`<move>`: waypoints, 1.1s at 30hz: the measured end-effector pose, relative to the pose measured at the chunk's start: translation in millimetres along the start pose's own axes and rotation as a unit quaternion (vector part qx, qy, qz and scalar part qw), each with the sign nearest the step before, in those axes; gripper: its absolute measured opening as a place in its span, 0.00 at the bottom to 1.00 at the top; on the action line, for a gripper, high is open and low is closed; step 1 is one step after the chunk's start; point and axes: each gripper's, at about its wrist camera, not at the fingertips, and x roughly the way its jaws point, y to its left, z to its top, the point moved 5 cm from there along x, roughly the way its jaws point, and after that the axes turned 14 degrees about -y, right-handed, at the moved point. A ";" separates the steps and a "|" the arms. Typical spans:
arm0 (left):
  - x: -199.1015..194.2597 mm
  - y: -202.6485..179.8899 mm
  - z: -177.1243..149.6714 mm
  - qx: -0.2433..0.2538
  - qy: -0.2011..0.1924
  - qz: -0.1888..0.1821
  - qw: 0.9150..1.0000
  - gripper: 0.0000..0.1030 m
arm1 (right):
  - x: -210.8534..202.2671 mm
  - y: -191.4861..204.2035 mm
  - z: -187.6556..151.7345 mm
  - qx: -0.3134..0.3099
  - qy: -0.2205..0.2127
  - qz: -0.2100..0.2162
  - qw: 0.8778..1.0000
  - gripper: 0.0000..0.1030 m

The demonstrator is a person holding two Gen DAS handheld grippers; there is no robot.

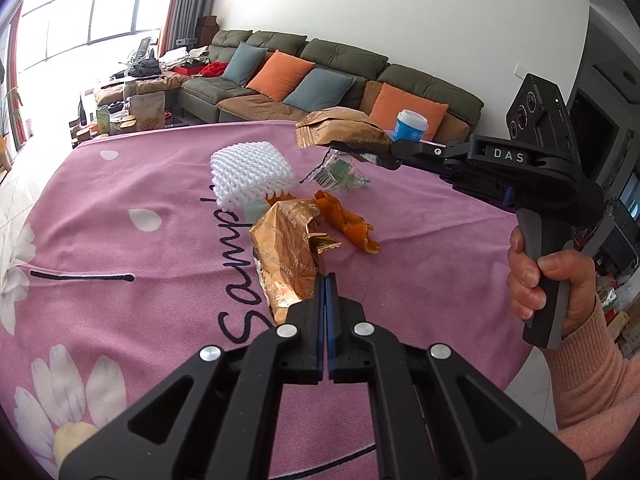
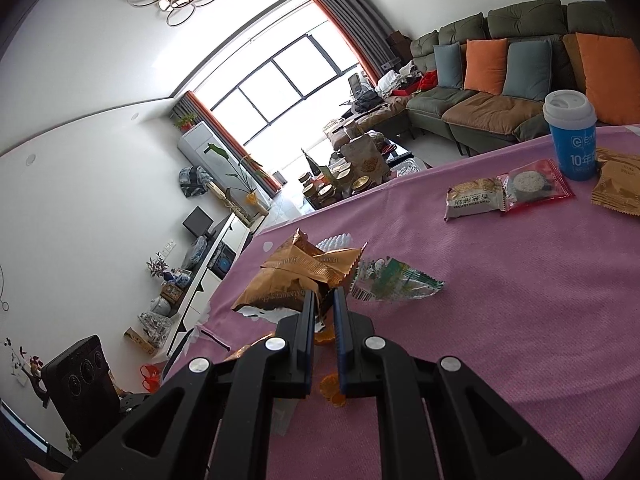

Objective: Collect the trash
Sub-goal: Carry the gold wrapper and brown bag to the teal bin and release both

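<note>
The left gripper (image 1: 326, 280) has its jaws pressed together at the picture's centre, with a crumpled gold wrapper (image 1: 286, 248) pinched at the tips; the wrapper spreads toward 11 o'clock from them over the pink tablecloth (image 1: 140, 200). Just past it, toward 1 o'clock, lies a twisted orange wrapper (image 1: 348, 224), touching the gold one. A white foam net (image 1: 250, 174) sits at 11 o'clock beyond both, and a clear wrapper with a barcode (image 1: 338, 174) lies at 12 o'clock, beside the net. The right gripper (image 1: 384, 158) reaches in from 3 o'clock above the cloth, held by the right hand (image 1: 552, 284), and grips a second gold packet (image 1: 340, 130) that hangs clear of the table above the clear wrapper. In the right wrist view the right gripper (image 2: 323, 300) has its jaws only narrowly apart, clamped on a flap of that gold packet (image 2: 296, 280), which fans out toward 11 o'clock; the clear wrapper (image 2: 392, 282) lies at 1 o'clock on the tablecloth (image 2: 520, 300). Farther off at 2 o'clock lie a beige snack packet (image 2: 474, 196) and a red-edged packet (image 2: 534, 184), touching each other, with a blue cup (image 2: 572, 140) and another gold wrapper (image 2: 618, 186) just beyond. A green sofa (image 1: 340, 72) stands behind the table
</note>
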 end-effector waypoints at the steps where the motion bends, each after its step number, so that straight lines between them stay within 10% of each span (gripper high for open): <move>1: -4.2 1.7 0.1 -0.004 -0.003 0.000 1.000 0.01 | 0.5 3.7 -1.6 -0.001 0.002 0.006 1.000 0.08; 33: -166.1 113.1 -9.2 -0.090 -0.087 0.152 0.980 0.01 | 76.0 142.2 -68.4 -0.053 0.116 0.149 0.981 0.08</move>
